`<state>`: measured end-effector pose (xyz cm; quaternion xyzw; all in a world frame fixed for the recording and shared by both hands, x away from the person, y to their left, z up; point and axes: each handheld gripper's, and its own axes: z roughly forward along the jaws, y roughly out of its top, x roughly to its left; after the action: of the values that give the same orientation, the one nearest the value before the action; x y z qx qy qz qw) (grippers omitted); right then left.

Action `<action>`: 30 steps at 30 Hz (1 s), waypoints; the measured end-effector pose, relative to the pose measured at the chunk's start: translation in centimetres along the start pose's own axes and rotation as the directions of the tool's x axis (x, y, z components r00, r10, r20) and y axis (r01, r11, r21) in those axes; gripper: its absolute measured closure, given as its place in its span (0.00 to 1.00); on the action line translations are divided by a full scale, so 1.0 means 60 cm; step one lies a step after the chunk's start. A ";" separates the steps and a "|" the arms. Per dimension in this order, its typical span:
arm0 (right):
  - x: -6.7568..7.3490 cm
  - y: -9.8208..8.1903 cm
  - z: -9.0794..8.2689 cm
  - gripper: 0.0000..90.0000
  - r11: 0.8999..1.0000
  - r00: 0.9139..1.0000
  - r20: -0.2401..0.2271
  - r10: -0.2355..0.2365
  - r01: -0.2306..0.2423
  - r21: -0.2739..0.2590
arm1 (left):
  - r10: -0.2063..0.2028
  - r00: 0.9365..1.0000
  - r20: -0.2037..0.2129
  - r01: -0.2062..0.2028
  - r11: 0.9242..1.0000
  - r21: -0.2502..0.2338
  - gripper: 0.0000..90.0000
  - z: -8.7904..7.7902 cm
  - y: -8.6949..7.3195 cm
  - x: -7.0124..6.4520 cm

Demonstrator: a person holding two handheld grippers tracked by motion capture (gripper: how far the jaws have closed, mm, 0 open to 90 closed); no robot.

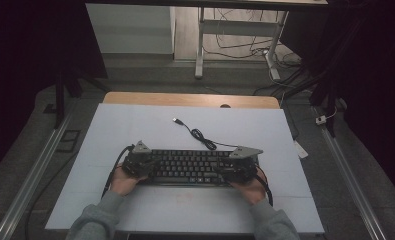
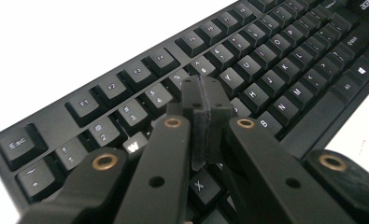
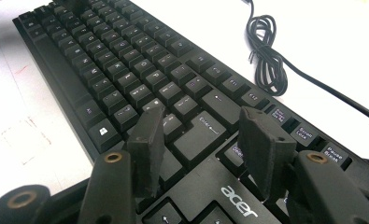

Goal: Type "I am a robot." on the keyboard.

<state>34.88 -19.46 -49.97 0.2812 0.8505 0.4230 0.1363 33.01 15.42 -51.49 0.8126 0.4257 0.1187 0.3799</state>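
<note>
A black Acer keyboard with white-lettered keys lies flat on the white table, its coiled USB cable behind. My left claw is pinched closed above the keys; my right claw gapes, holding nothing.

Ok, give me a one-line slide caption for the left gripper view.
Left gripper, jaws shut with nothing between them, poised over the left-hand letter keys of a black keyboard.

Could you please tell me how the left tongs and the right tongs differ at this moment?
The left tongs are shut, pads pressed together; the right tongs stand open. The left hover over the keyboard's letter keys, the right over its Enter end. Both are black, gripping nothing.
</note>
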 end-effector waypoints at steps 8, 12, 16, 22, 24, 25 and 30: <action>0.000 0.000 0.000 0.57 1.000 1.000 0.000 0.002 -0.002 -0.001 | 0.001 1.000 -0.020 0.000 1.000 0.025 0.99 0.016 0.006 -0.004; 0.000 0.000 0.000 0.57 1.000 1.000 0.001 0.003 -0.003 -0.003 | -0.005 0.999 -0.032 0.006 1.000 0.030 0.99 0.019 0.006 -0.003; 0.000 0.000 -0.001 0.57 1.000 1.000 0.001 0.002 -0.002 0.000 | -0.008 0.999 -0.036 0.009 0.999 0.030 0.98 0.020 0.006 -0.002; 0.000 -0.001 0.000 0.57 1.000 1.000 0.002 0.003 -0.003 -0.001 | -0.008 0.999 -0.039 0.009 0.999 0.036 0.99 0.023 0.005 -0.003; 0.000 -0.001 0.000 0.57 1.000 1.000 0.002 0.003 -0.003 -0.001 | 0.002 0.999 -0.043 0.001 0.999 0.050 0.99 0.026 0.004 -0.004; 0.000 -0.001 0.000 0.57 1.000 1.000 0.001 0.003 -0.003 0.000 | -0.001 0.999 -0.041 0.003 0.999 0.045 0.99 0.027 0.004 -0.005; -0.001 -0.001 -0.001 0.57 1.000 1.000 0.004 0.002 -0.002 0.003 | -0.001 0.999 -0.041 0.002 1.000 0.030 0.99 0.023 0.006 -0.006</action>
<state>34.88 -19.55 -49.96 0.2831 0.8506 0.4213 0.1372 33.72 14.32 -52.17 0.8152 0.4358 0.1287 0.3591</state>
